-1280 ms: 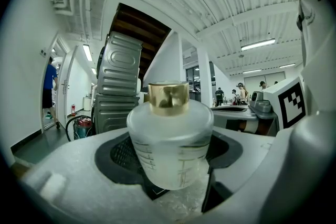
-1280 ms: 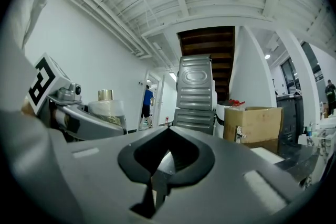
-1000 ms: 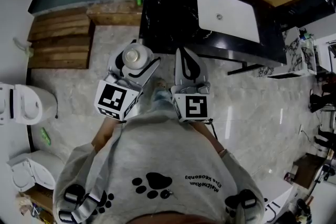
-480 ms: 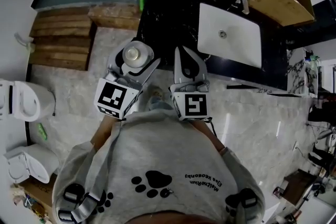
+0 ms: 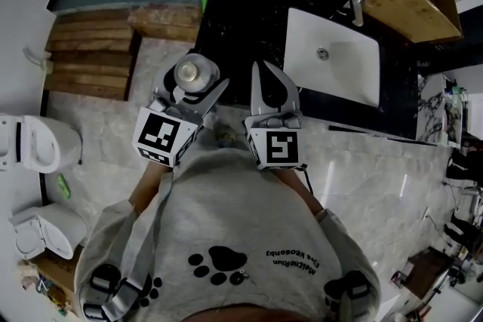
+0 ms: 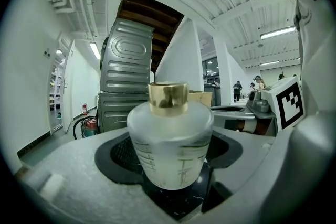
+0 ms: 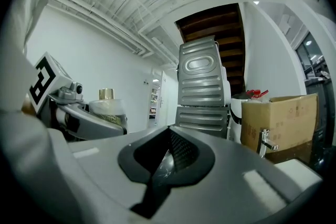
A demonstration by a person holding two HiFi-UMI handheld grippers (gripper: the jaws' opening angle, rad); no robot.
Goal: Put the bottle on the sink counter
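I have the frosted white bottle with the gold cap clamped upright in my left gripper, held over the floor just short of the black marble sink counter. My right gripper is closed and empty. I judge the carry nearly done; setting down and letting go remain.
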